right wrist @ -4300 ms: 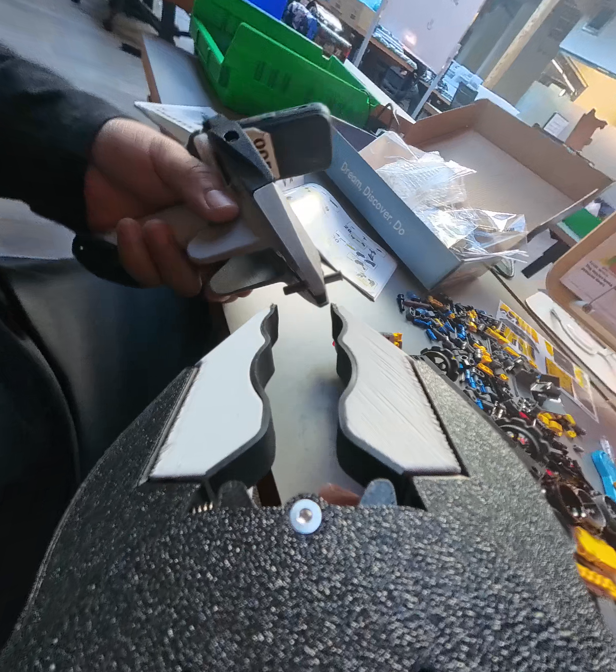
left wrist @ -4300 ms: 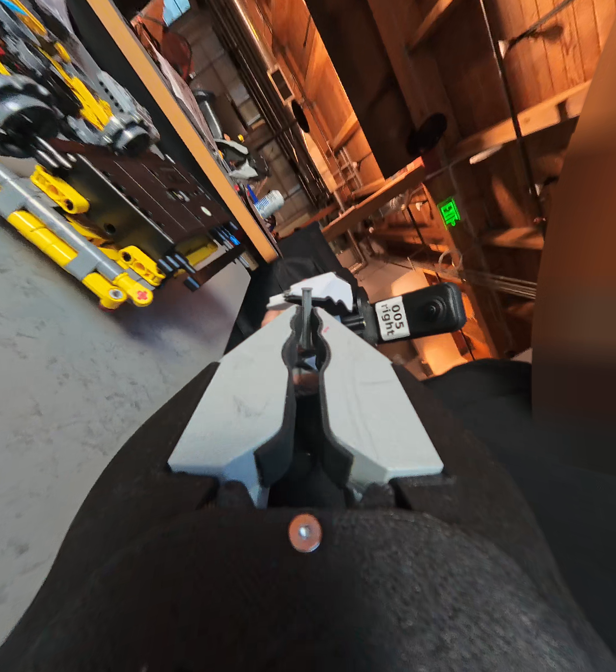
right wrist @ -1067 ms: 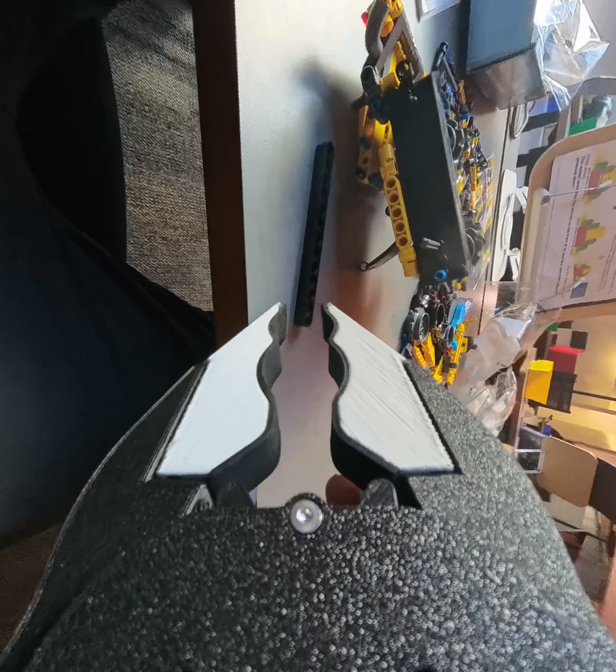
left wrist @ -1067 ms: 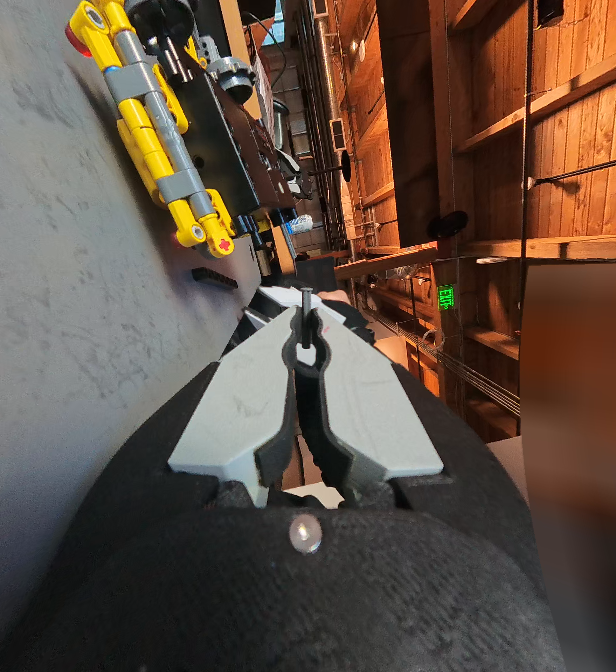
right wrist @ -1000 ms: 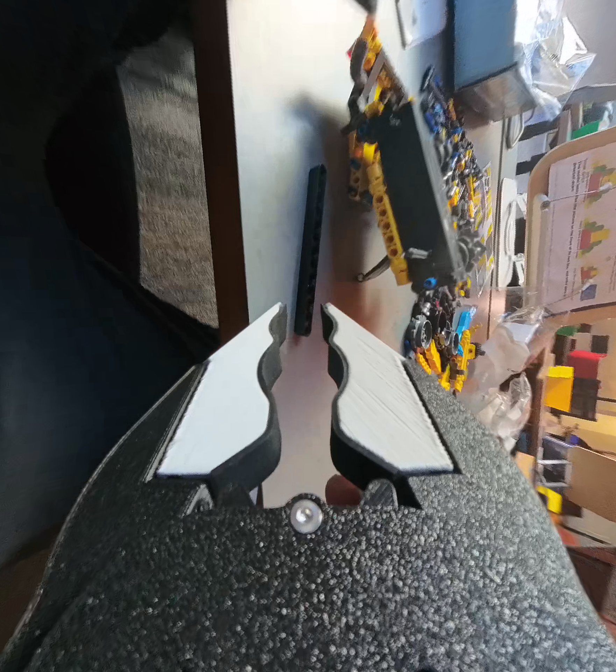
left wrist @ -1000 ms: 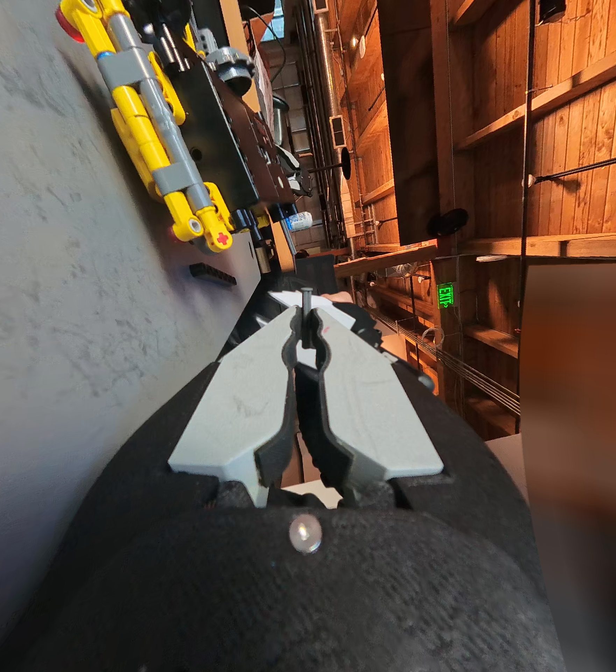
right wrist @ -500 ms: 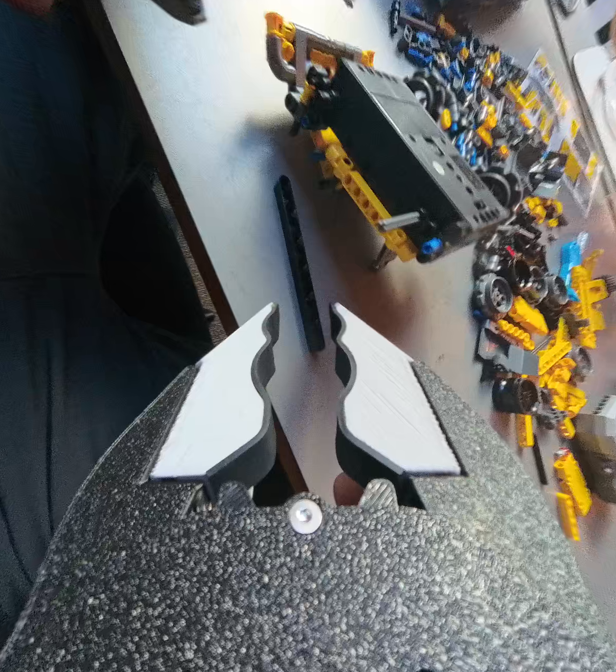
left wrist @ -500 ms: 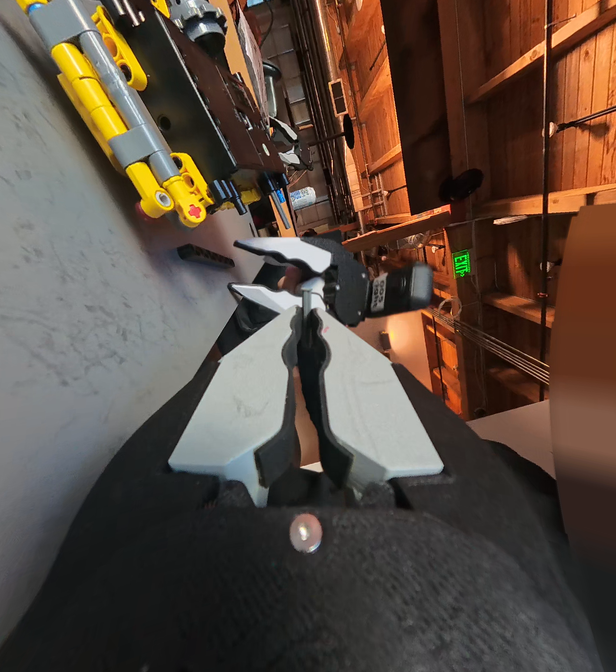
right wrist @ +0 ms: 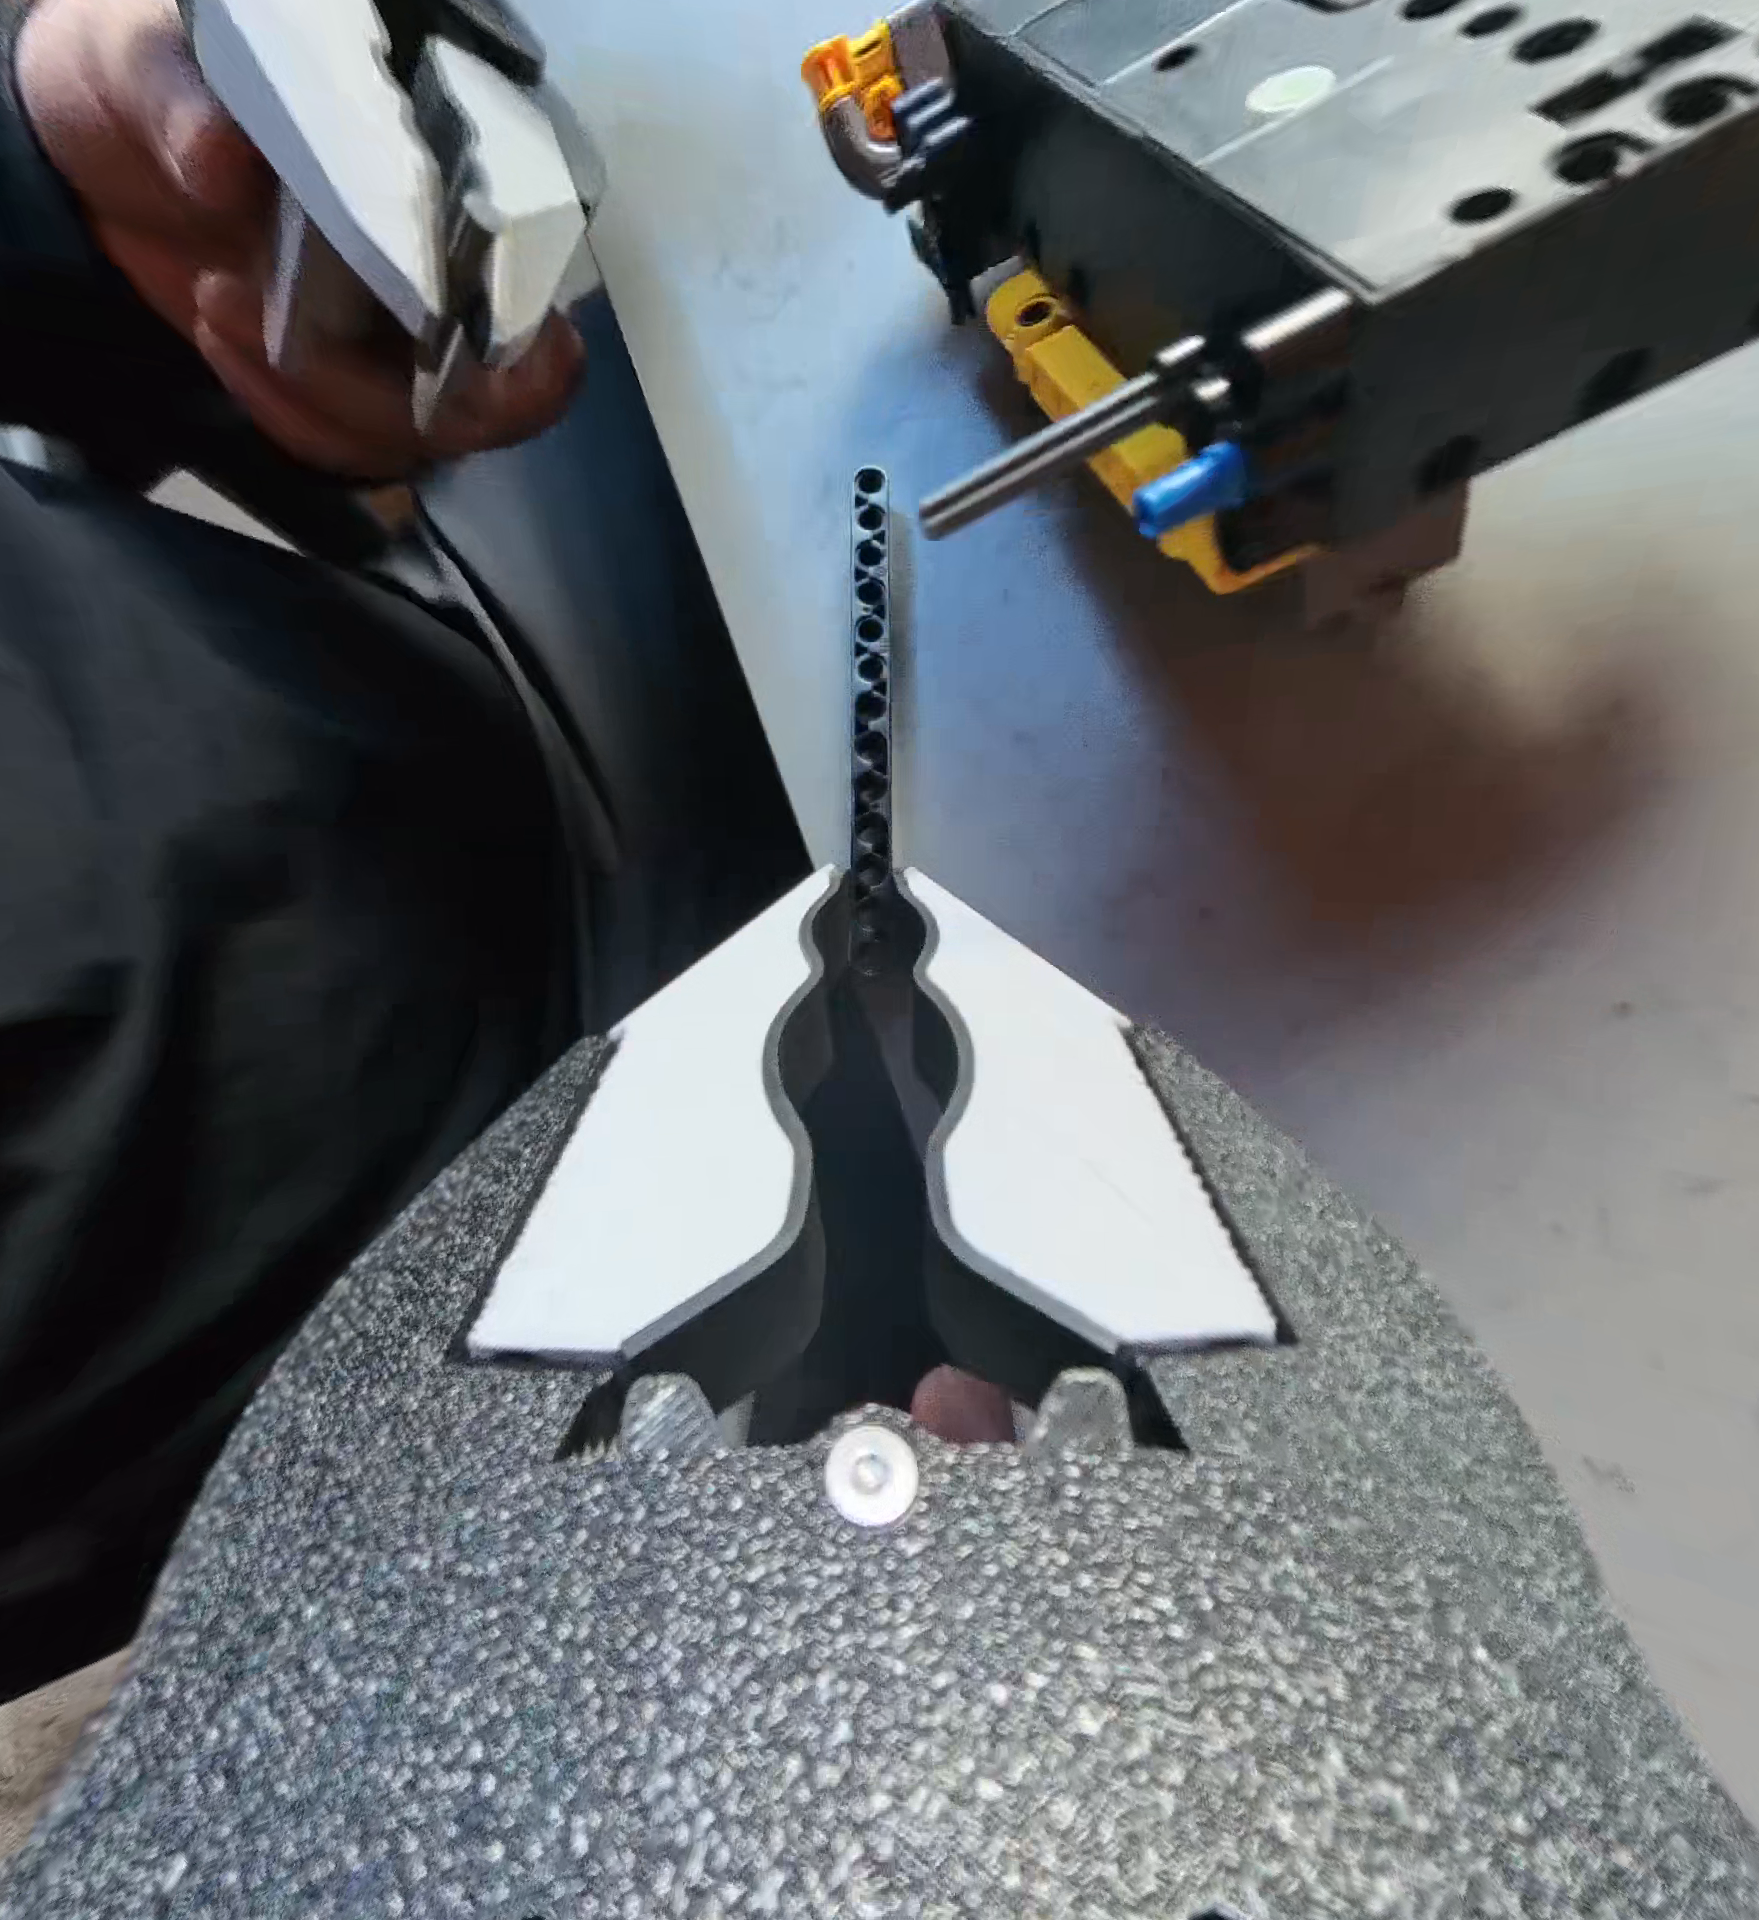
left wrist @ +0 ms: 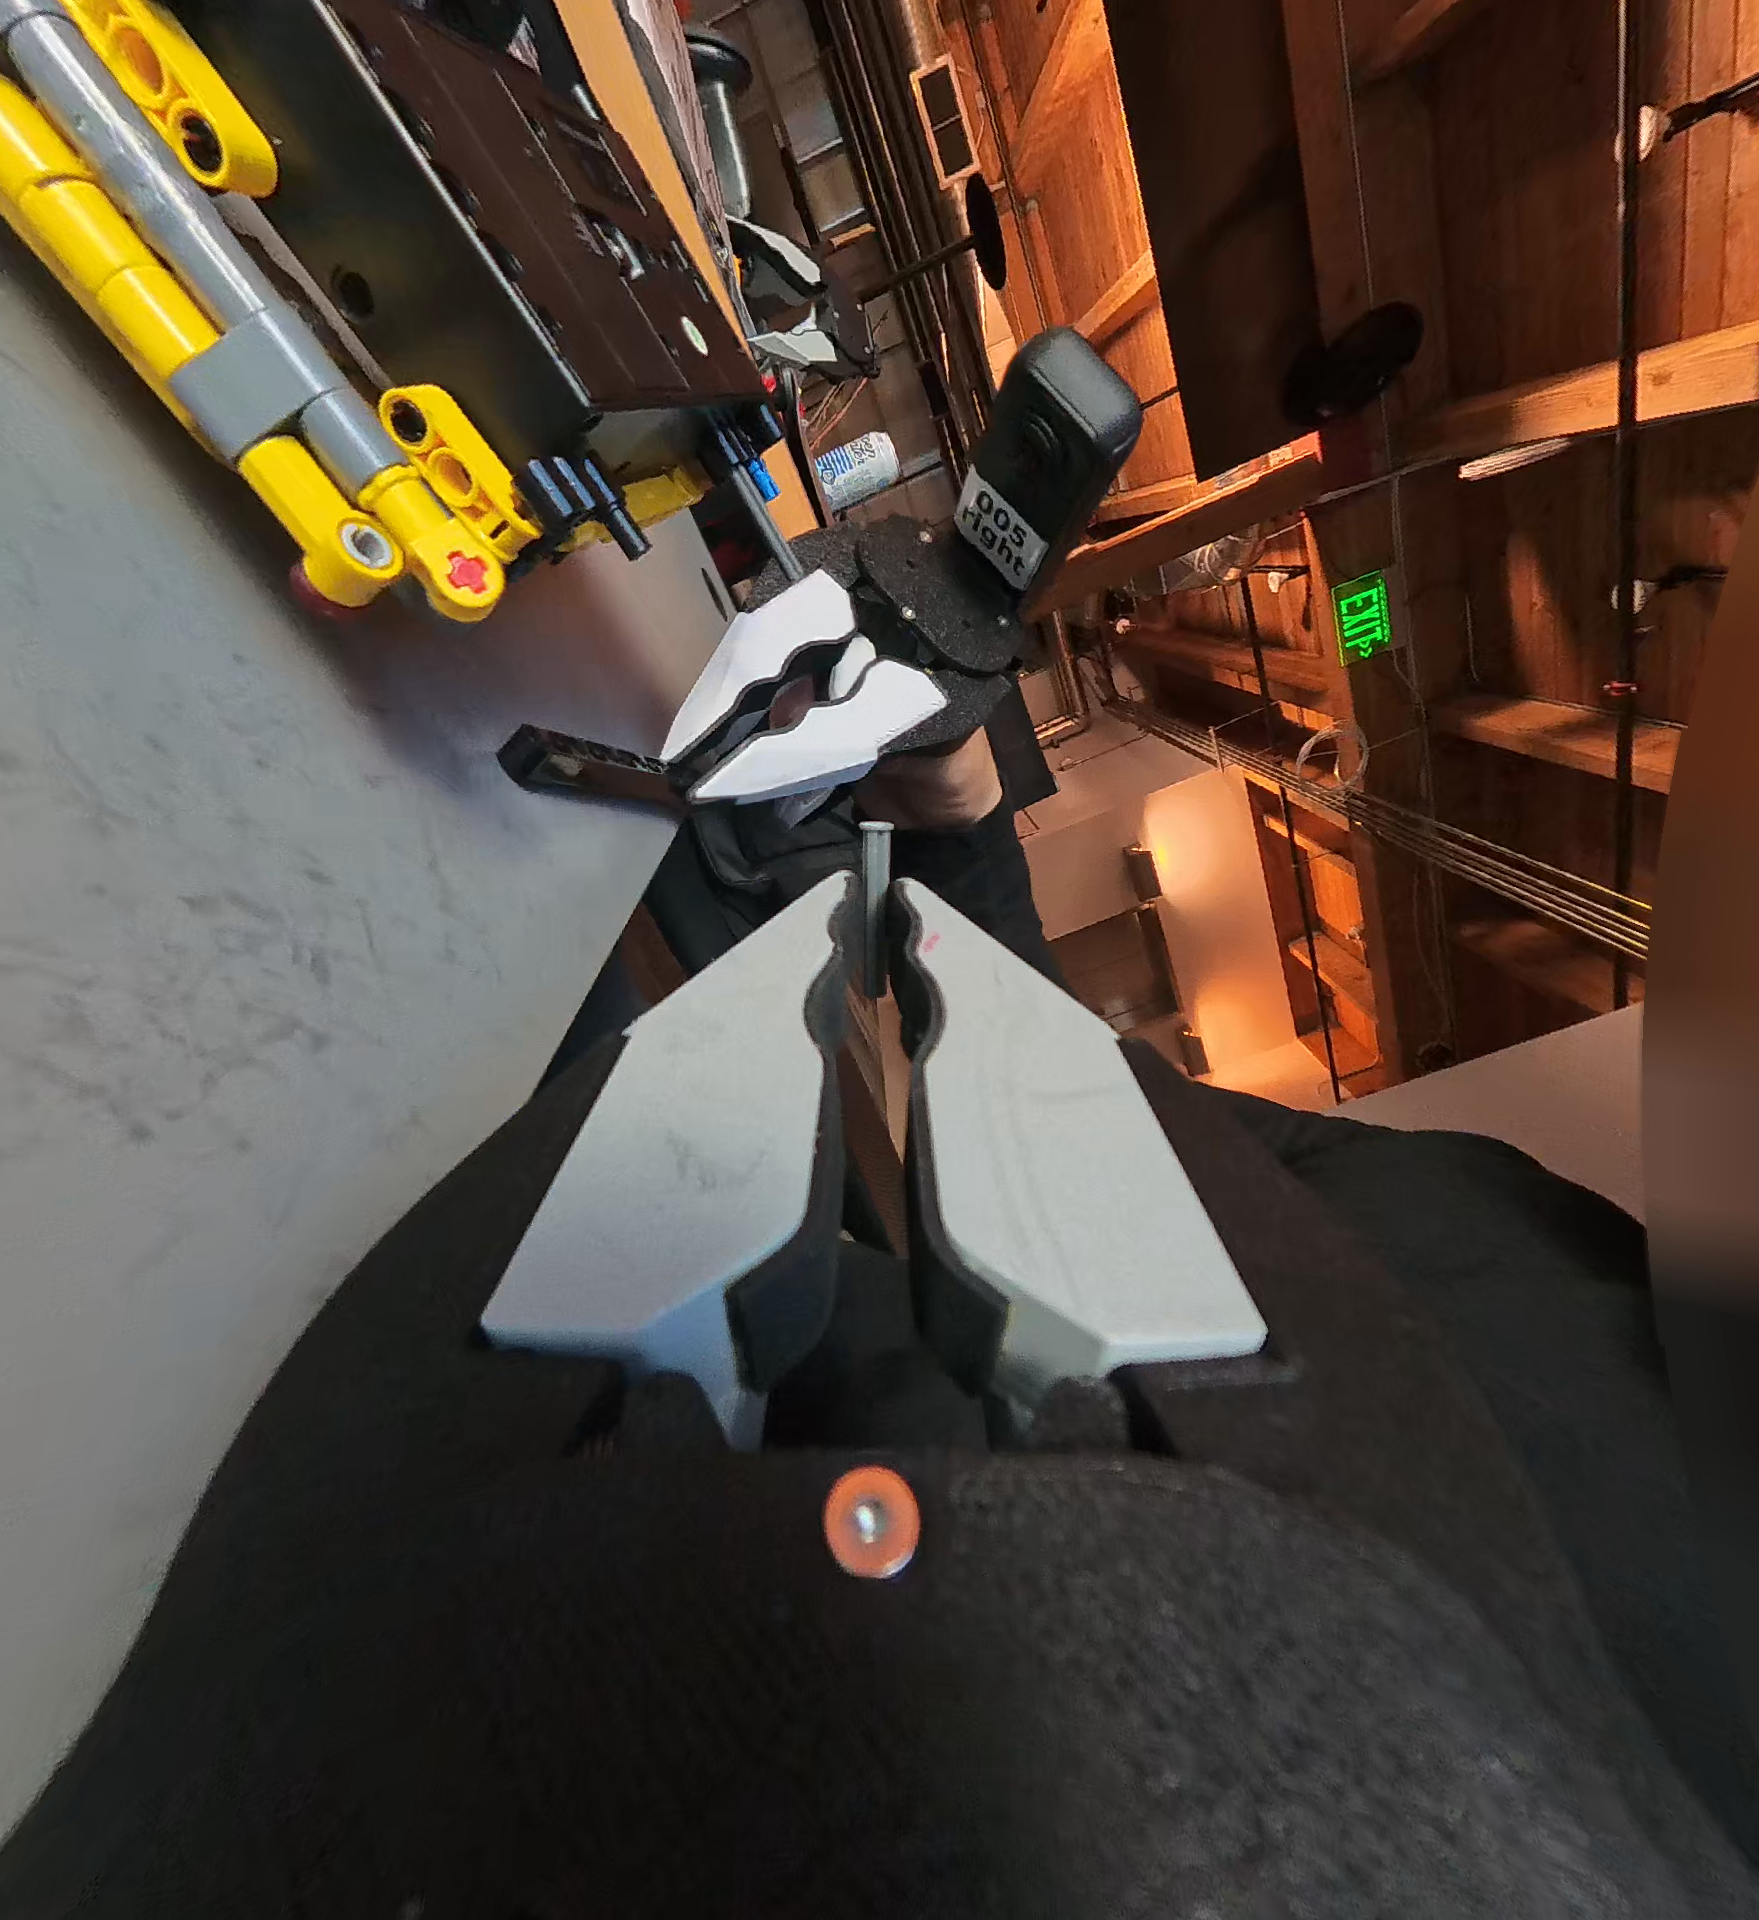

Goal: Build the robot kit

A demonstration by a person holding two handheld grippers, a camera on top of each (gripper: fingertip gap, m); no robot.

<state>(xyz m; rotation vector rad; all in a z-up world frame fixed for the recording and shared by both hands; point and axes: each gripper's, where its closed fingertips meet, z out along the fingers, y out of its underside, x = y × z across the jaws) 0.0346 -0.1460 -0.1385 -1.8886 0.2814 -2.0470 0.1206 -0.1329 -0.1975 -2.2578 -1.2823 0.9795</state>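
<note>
My left gripper [left wrist: 867, 899] is shut on a short dark grey pin [left wrist: 873, 857] that sticks out past its tips, held off the table's edge. My right gripper [right wrist: 870, 883] is shut on one end of a long black beam with holes [right wrist: 870, 665], which lies along the grey table near its edge. In the left wrist view the right gripper [left wrist: 686, 767] grips that beam [left wrist: 568, 756] on the table. The left gripper [right wrist: 418, 187], blurred and held by a hand, shows at the top left of the right wrist view.
A black and yellow brick model [left wrist: 355, 281] stands on the grey table [left wrist: 127, 935] just beyond the beam. Its grey axle [right wrist: 1093, 426] and a blue pin [right wrist: 1181, 488] point toward the beam. A person's dark clothing [right wrist: 231, 831] lies past the table edge. My right fingertips sit around 11 centimetres from my left ones.
My right gripper has come down to the table and shut on the black beam; it was open above it before. My left gripper still holds the pin and has shifted a little.
</note>
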